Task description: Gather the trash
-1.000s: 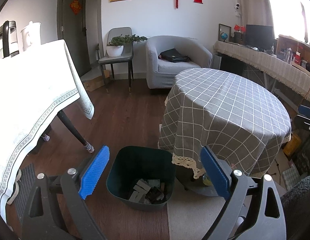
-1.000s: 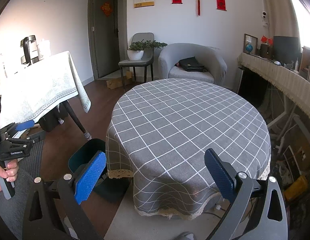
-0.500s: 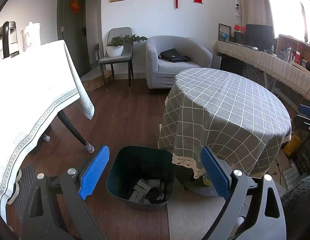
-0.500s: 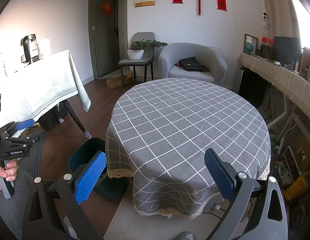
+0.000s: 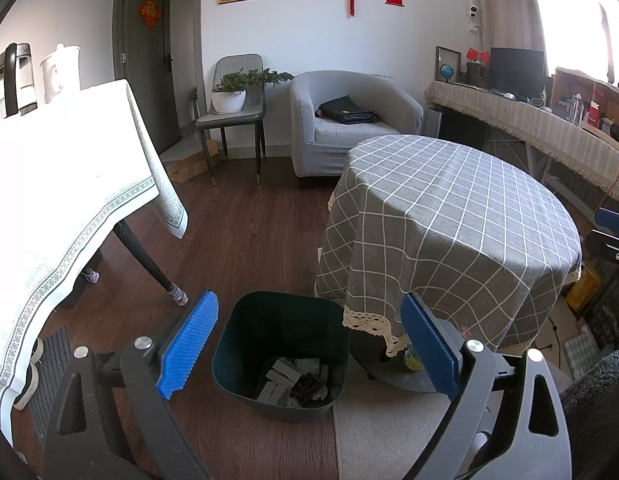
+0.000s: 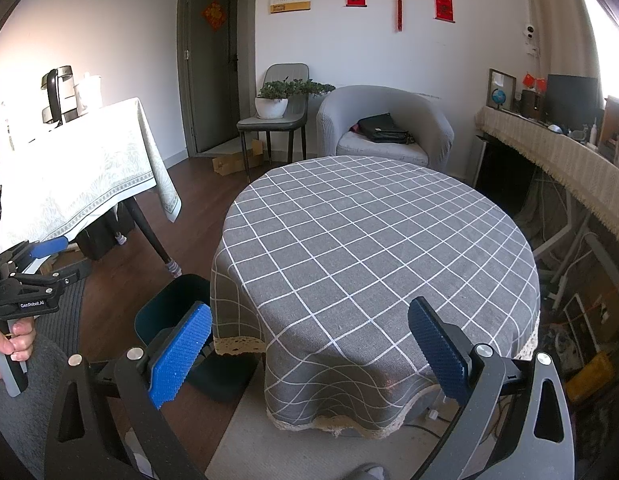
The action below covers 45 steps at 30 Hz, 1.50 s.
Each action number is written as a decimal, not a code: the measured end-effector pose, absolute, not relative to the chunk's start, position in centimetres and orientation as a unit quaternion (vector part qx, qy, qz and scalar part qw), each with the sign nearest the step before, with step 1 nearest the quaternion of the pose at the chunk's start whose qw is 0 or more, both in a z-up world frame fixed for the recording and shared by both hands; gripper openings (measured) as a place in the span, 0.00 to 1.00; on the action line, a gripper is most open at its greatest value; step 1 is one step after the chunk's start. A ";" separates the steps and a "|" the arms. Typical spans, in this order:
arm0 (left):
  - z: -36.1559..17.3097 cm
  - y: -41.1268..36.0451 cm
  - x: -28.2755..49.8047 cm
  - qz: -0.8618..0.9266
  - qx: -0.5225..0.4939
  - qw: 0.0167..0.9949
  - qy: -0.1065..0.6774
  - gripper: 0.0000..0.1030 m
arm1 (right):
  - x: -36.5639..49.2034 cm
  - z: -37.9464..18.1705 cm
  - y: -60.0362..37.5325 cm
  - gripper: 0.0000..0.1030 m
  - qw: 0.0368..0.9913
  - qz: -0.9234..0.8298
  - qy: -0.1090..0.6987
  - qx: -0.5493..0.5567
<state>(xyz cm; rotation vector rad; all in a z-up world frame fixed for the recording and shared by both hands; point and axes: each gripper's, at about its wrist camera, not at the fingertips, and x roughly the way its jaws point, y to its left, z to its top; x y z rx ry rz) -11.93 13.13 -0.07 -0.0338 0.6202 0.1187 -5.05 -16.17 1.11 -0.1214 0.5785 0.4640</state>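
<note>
A dark green bin (image 5: 283, 354) stands on the wood floor beside the round table (image 5: 449, 216), with several scraps of trash (image 5: 295, 382) at its bottom. My left gripper (image 5: 313, 346) hovers open above and in front of the bin, nothing between its blue pads. From the right wrist view the bin (image 6: 169, 312) shows partly behind the grey checked tablecloth (image 6: 369, 248). My right gripper (image 6: 309, 352) is open over the near edge of that table, holding nothing. The left gripper (image 6: 33, 276) shows at the far left, held by a hand (image 6: 9, 344).
A table with a white cloth (image 5: 61, 184) stands left, a kettle (image 5: 11, 76) on it. At the back are a chair with a potted plant (image 5: 237, 92) and a grey armchair (image 5: 349, 120). A long cluttered counter (image 5: 549, 128) runs along the right. A pale rug (image 5: 389, 432) lies underfoot.
</note>
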 end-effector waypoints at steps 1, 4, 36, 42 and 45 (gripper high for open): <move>-0.1 13.1 -11.9 0.058 -0.016 0.950 0.305 0.92 | -5.0 1.1 -16.1 0.97 0.930 0.227 0.283 -0.059; -0.2 13.1 -11.9 0.057 -0.016 0.950 0.305 0.92 | -5.1 0.9 -16.4 0.97 0.930 0.227 0.282 -0.060; -0.5 12.5 -11.8 0.054 -0.016 0.949 0.310 0.92 | -4.9 0.7 -16.6 0.97 0.929 0.228 0.283 -0.066; -0.5 12.6 -11.8 0.054 -0.016 0.949 0.310 0.92 | -4.8 0.8 -16.6 0.97 0.929 0.228 0.284 -0.066; -0.5 12.5 -11.8 0.053 -0.016 0.949 0.310 0.92 | -4.8 0.8 -16.6 0.97 0.929 0.228 0.284 -0.066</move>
